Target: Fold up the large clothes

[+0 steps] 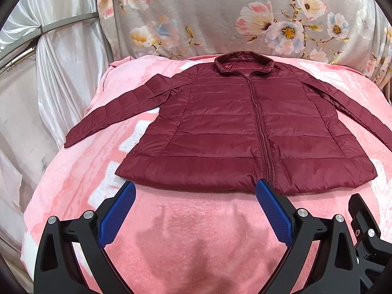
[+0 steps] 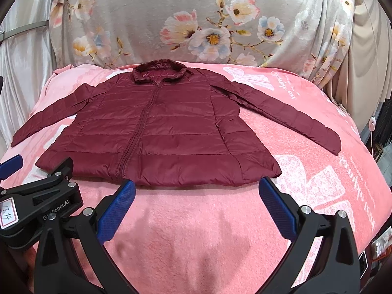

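The left claw (image 1: 194,188) is hanging released, its blue pads (image 1: 117,213) spread wide and gripping nothing, its tips just at the near hem of the maroon puffer jacket (image 1: 235,132), left of the zipper (image 1: 261,127). The right claw (image 2: 197,186) is likewise hanging released and empty, its blue pads (image 2: 276,210) spread over the near hem right of the zipper (image 2: 138,132); the two claws are sitting side by side, the left one showing at the left edge of the right wrist view. The jacket is lying flat and zipped up, front side up, on a pink blanket (image 1: 191,232) covering the bed, its collar (image 1: 243,66) pointing to the far side and both sleeves (image 2: 289,120) spreading outward and toward the near side. Beyond the collar, a grey floral cloth (image 1: 220,17) is rising behind the bed, with pale curtains (image 1: 56,73) hanging at the far left
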`<state>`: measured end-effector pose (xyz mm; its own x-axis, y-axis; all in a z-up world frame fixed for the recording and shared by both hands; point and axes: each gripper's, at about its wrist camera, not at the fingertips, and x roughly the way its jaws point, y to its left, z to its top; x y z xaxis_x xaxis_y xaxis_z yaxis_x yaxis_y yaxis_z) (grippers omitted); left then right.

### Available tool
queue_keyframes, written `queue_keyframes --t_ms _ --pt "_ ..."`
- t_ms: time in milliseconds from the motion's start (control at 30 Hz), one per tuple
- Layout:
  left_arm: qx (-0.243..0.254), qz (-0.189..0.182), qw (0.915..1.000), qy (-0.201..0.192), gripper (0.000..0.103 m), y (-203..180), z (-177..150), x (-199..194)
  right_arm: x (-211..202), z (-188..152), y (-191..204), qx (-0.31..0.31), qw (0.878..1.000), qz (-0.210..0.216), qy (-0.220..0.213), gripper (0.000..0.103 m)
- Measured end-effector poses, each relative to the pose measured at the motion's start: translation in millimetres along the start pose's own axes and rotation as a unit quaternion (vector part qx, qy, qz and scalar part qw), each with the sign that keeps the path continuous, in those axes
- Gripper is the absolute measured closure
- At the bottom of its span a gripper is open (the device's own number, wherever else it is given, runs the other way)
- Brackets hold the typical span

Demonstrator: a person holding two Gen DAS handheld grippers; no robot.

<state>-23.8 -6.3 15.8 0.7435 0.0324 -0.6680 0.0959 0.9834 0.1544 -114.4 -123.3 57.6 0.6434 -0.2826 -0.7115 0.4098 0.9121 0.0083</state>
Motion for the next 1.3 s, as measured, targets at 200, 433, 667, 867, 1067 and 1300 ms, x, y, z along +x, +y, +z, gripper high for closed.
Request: queue_keyframes --t_ms 200,433,667,867,1067,1300 --pt "-0.001 0.0 1.0 0.001 0.007 -1.0 -1.2 -1.4 -0.2 0.1 -0.3 -0.001 1.0 0.0 -0.001 0.005" --pt "-0.002 0.0 1.0 0.002 0.008 -2.2 -2.2 -1.1 -0.2 -0.4 -0.1 0.0 1.0 0.001 0.001 0.005" --pt "-0.001 -0.001 1.0 0.001 0.008 -0.1 -1.6 -0.8 -0.6 -1.0 -0.3 -0.001 1.0 0.001 0.001 0.005" --pt "-0.002 -0.001 1.0 0.003 0.008 -2.9 -3.3 -4.2 -1.0 -1.5 -0.5 0.0 1.0 0.001 0.0 0.005" --pt "-0.001 -0.001 1.0 0.002 0.008 -1.3 -3.1 -1.7 -0.6 -1.4 0.0 -0.001 1.0 0.0 0.001 0.005" --pt "-0.001 -0.002 1.0 0.002 0.008 0.4 -3.1 -1.8 -0.1 -2.1 0.5 -0.001 1.0 0.0 0.0 0.005"
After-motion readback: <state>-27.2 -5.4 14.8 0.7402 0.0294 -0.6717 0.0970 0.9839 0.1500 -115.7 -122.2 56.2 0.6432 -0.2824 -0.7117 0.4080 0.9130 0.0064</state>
